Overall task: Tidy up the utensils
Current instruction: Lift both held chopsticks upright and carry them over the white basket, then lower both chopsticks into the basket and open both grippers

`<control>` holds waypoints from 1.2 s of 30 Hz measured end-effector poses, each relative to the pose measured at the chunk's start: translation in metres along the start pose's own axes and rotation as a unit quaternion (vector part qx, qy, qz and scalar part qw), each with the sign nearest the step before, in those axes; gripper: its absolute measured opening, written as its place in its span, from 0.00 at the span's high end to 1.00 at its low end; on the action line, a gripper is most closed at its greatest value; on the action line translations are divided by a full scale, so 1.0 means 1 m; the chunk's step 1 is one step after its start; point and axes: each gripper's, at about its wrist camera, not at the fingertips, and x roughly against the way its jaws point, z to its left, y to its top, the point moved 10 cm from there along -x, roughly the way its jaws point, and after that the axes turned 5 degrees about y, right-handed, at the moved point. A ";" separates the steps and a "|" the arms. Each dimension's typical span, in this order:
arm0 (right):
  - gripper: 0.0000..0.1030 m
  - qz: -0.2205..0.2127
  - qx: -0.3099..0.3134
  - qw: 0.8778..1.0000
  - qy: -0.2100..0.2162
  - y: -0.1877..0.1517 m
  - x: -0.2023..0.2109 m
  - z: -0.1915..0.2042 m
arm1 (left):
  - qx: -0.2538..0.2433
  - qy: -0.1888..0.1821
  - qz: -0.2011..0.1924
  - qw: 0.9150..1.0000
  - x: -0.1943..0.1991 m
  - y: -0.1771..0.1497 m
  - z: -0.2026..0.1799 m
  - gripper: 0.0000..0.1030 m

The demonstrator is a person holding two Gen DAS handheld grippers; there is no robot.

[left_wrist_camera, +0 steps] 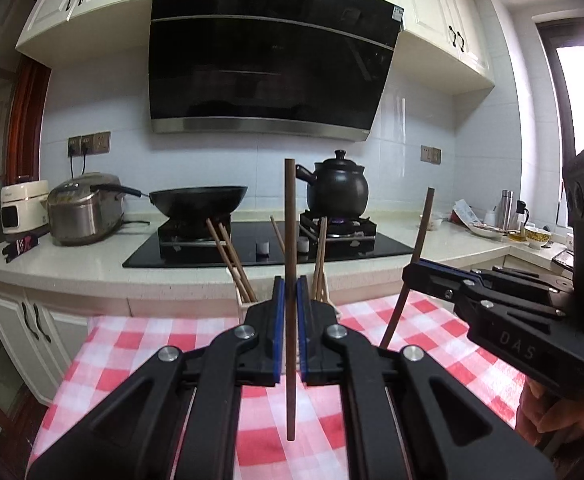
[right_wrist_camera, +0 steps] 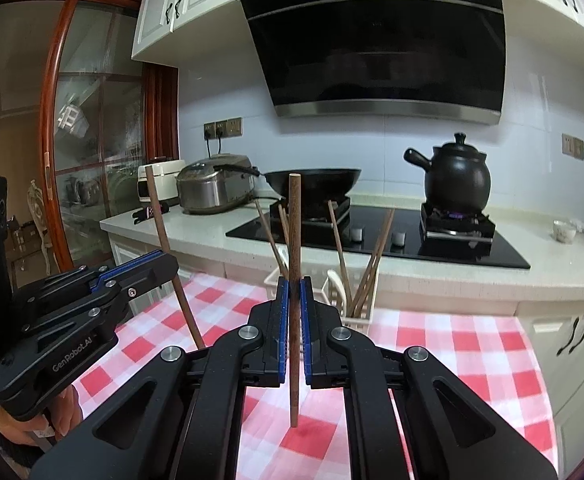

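Note:
My left gripper (left_wrist_camera: 290, 284) is shut on a dark brown chopstick (left_wrist_camera: 290, 240), held upright above the red-checked tablecloth (left_wrist_camera: 140, 344). My right gripper (right_wrist_camera: 294, 286) is shut on a second brown chopstick (right_wrist_camera: 294, 232), also upright. Each gripper shows in the other's view: the right one (left_wrist_camera: 411, 270) with its chopstick (left_wrist_camera: 419, 240), the left one (right_wrist_camera: 168, 264) with its chopstick (right_wrist_camera: 160, 216). A white slotted utensil holder (right_wrist_camera: 355, 300) with several chopsticks (right_wrist_camera: 375, 264) stands just beyond both grippers at the table's far edge; it also shows in the left wrist view (left_wrist_camera: 248, 300).
Behind the table runs a counter (left_wrist_camera: 72, 264) with a black hob, a wok (left_wrist_camera: 200, 200), a black clay pot (left_wrist_camera: 337, 192) over a lit burner, and a rice cooker (left_wrist_camera: 84, 212). Bowls and bottles (left_wrist_camera: 507, 220) crowd the right counter. A glass door (right_wrist_camera: 92, 140) stands left.

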 end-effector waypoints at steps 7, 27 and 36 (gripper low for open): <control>0.94 -0.016 0.016 1.000 -0.007 0.026 -0.011 -0.005 | -0.007 -0.008 -0.015 1.000 -0.018 0.030 -0.002 0.94; 0.94 -0.048 0.037 0.998 -0.012 0.114 -0.079 -0.046 | 0.000 -0.010 -0.052 0.999 -0.104 0.144 0.017 0.94; 0.94 -0.002 0.035 0.999 -0.008 0.086 -0.128 -0.059 | 0.028 0.000 -0.025 0.999 -0.162 0.116 0.028 0.94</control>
